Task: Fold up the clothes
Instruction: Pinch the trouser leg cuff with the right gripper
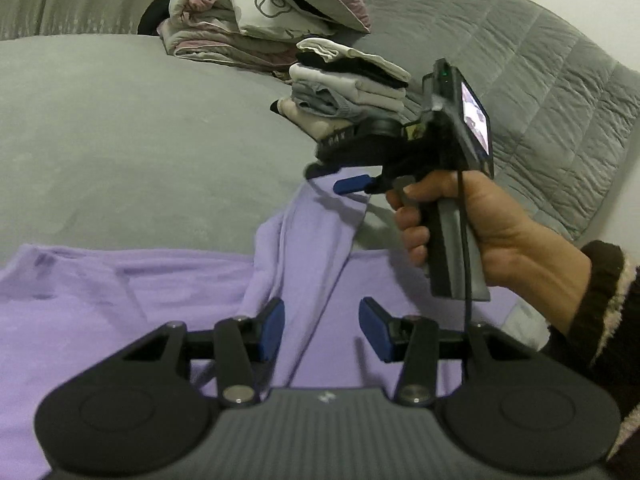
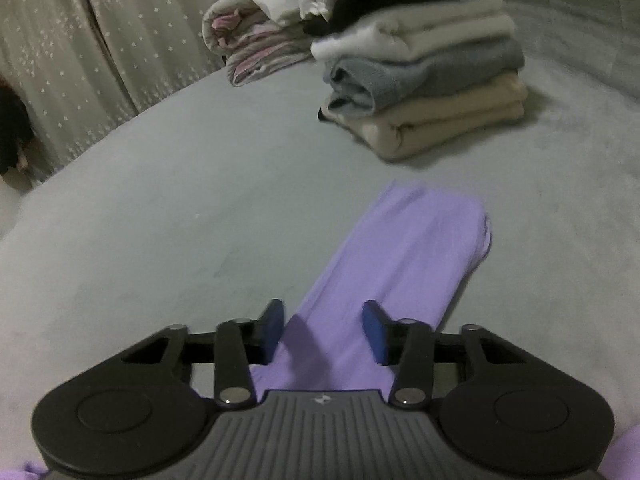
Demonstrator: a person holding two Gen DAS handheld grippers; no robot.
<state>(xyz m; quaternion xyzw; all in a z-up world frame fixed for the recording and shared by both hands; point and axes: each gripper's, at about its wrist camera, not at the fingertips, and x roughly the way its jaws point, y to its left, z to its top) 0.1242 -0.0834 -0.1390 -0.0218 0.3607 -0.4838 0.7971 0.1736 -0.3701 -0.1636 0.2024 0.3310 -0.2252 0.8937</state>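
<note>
A lavender garment (image 1: 120, 300) lies spread on the grey bed (image 1: 140, 140). One lavender sleeve (image 1: 312, 240) runs in a creased strip from my left gripper (image 1: 322, 326) up to my right gripper (image 1: 330, 179). The left jaws stand apart with the cloth between and under them, and a clear gap shows between the pads. In the right wrist view the sleeve (image 2: 400, 252) stretches forward between the fingers of my right gripper (image 2: 324, 328). Those pads also stand apart, and the cloth fills the space between them. A person's hand (image 1: 480, 224) holds the right gripper's handle.
A stack of folded clothes (image 2: 424, 80) sits on the bed beyond the sleeve's end, also in the left wrist view (image 1: 352, 84). A bundle of patterned bedding (image 2: 248, 40) lies behind it. A quilted grey cover (image 1: 520, 60) rises at the right, and a starred curtain (image 2: 80, 60) hangs at the left.
</note>
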